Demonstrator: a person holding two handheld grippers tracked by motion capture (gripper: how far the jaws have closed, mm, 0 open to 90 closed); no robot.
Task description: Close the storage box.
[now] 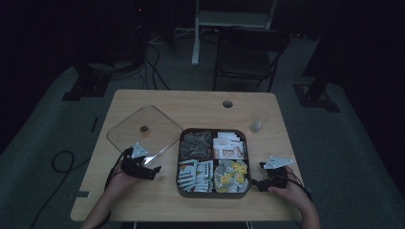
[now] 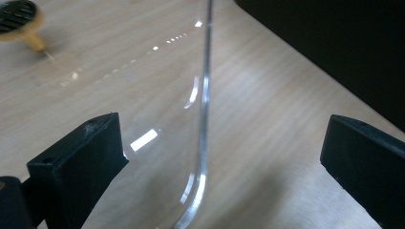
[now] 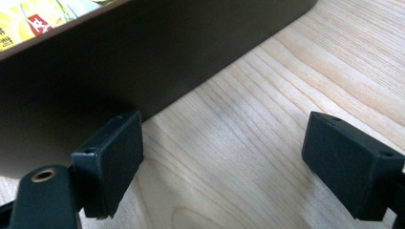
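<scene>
Left gripper (image 1: 154, 169) at the near edge of the clear lid (image 1: 143, 131), fingers (image 2: 81, 162) released, straddling the lid's rim. Lid flat on the surface (image 1: 200, 102), just left of the brown tray (image 1: 214, 194). Right gripper (image 1: 260, 181) low beside the tray's near right corner, fingers (image 3: 112, 155) released, gripping nothing.

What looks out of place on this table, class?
The clear lid lies flat on the table left of the open snack tray, not on it. The left claw, jaws open, straddles the lid's rim.
</scene>
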